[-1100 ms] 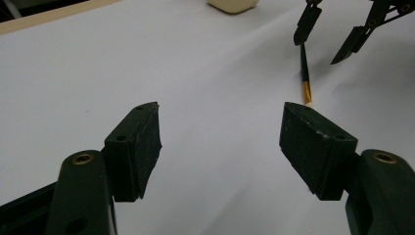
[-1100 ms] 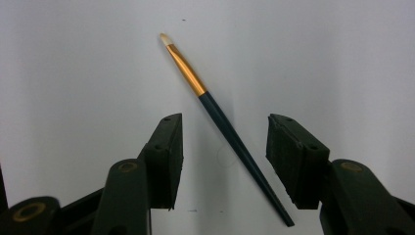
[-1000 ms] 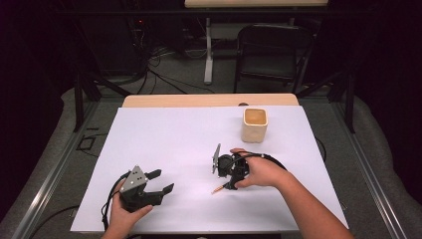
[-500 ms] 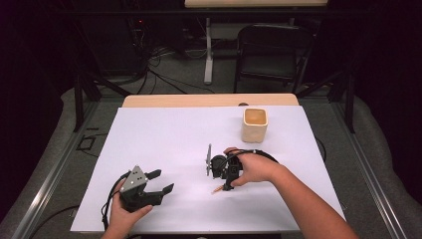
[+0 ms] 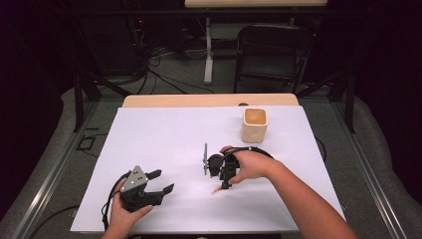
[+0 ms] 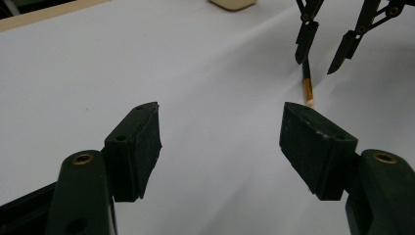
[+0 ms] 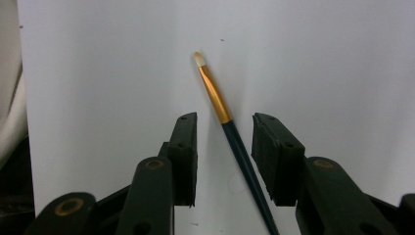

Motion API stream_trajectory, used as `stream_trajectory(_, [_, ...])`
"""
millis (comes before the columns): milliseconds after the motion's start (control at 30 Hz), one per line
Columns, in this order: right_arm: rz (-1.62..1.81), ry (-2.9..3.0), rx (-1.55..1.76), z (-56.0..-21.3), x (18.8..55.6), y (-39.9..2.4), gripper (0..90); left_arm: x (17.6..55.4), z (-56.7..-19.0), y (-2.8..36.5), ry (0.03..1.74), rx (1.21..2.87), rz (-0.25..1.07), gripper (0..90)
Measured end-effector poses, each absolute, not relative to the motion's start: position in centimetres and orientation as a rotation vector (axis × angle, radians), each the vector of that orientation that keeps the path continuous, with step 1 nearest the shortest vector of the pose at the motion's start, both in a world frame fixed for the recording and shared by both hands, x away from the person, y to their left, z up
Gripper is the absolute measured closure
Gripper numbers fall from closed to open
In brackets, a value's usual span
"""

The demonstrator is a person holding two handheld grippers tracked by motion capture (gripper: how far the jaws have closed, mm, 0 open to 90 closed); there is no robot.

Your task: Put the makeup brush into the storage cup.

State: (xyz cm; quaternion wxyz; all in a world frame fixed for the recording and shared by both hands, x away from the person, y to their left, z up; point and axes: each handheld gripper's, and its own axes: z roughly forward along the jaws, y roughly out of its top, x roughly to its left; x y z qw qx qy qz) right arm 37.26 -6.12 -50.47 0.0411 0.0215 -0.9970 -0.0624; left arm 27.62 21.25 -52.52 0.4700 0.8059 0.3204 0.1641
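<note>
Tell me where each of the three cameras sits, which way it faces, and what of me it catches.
High view: above your side of the table, facing forward and down; both forearms, left gripper and right gripper show.
Left gripper view: rides the left gripper, looking across the white sheet at the right gripper; own jaws spread wide.
Right gripper view: rides the right gripper, looking down; jaws straddle the paintbrush, not touching.
Shared: the paintbrush appears in both gripper views; the cup in high and left.
</note>
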Motion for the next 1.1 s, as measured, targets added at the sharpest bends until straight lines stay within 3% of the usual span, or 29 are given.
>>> stream_trajectory(1100, [-0.12,-3.062,0.188,-51.7,36.8,-4.6,75.2,27.7,-52.5,21.3,0.787,1.981,0.405,31.6])
